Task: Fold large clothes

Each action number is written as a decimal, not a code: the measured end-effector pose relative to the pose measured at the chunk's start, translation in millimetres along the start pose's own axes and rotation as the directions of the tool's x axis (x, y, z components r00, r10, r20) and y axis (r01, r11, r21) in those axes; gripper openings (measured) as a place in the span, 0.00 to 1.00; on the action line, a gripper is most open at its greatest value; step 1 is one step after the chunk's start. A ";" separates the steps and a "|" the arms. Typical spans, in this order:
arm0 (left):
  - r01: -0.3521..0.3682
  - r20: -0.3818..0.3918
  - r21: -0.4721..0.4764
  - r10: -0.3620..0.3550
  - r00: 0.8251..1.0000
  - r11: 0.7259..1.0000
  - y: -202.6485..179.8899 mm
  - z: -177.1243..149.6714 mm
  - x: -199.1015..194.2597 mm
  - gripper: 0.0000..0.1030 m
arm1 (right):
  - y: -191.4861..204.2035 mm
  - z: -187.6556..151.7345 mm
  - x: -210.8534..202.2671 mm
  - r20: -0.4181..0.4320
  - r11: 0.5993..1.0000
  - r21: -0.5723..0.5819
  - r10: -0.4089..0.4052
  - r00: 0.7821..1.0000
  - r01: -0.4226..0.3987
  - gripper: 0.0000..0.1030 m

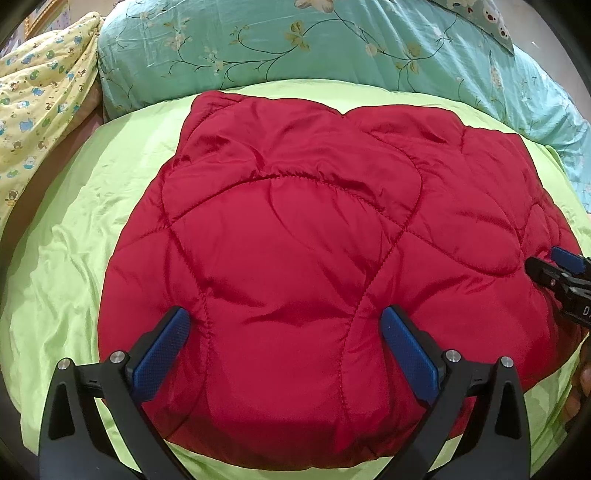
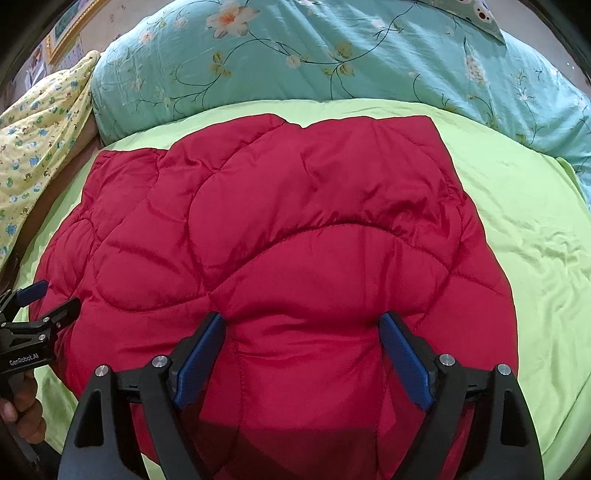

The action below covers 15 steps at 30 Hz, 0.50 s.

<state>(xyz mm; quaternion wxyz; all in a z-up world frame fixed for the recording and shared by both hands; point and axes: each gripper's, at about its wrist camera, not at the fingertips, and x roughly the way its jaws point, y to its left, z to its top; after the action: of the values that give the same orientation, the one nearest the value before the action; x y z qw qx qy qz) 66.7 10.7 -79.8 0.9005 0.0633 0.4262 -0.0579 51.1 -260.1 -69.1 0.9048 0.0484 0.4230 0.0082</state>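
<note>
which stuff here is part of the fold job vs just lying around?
In the job:
- red quilted jacket, lying folded on the green sheet
- left gripper, jaws open over it
- right gripper, jaws open, pads against the padding

Lying about:
- teal floral bedding
- yellow printed blanket
- framed picture
</note>
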 end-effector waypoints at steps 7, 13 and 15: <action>-0.004 -0.001 0.002 0.004 1.000 1.000 -0.4 0.5 0.6 1.00 | 8.2 1.6 -13.2 0.022 0.999 -0.024 -0.023 0.999 0.023 0.81; -0.007 0.003 0.011 0.007 1.000 1.000 -1.4 -0.6 0.9 1.00 | 3.9 -3.0 5.7 0.014 0.999 -0.028 -0.018 1.000 0.018 0.87; -0.009 0.005 0.014 0.009 1.000 1.000 -2.3 -1.0 1.2 1.00 | 3.4 -3.7 5.8 0.016 0.999 -0.028 -0.018 1.000 0.019 0.87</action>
<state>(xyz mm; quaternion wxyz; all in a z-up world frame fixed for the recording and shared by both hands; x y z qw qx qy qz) 66.4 8.5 -81.5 0.9014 0.0714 0.4232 -0.0572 52.2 -256.1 -75.6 0.9087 0.0319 0.4162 0.0053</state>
